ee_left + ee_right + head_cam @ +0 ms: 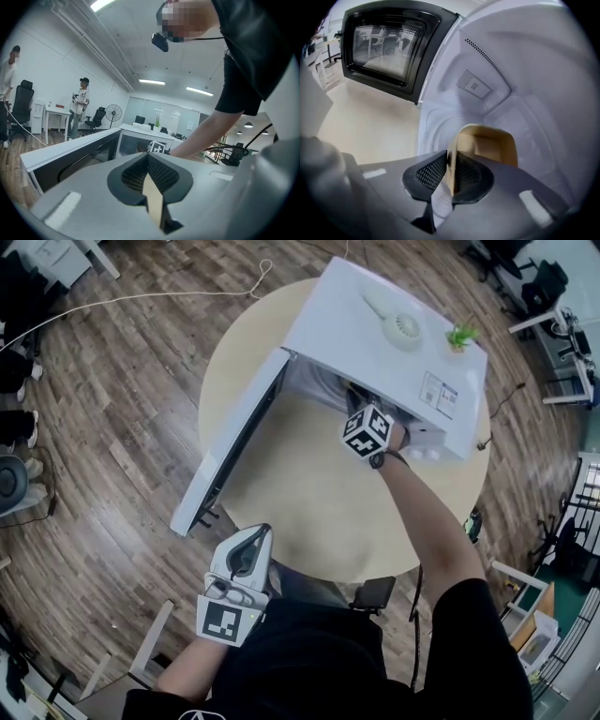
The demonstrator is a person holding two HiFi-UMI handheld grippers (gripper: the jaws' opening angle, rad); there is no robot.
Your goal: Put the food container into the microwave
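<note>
Right tool [367, 432] inside open microwave [394, 343] (door [230, 446] swung left); left tool [251, 545] held low.

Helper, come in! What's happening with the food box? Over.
Right gripper inside microwave, jaws shut on food container wall. Left gripper at table edge, jaws together, empty. Door wide open, nothing blocking.

From overhead, microwave [347, 320] hides right tongs [451, 171] and food container [487, 145].
</note>
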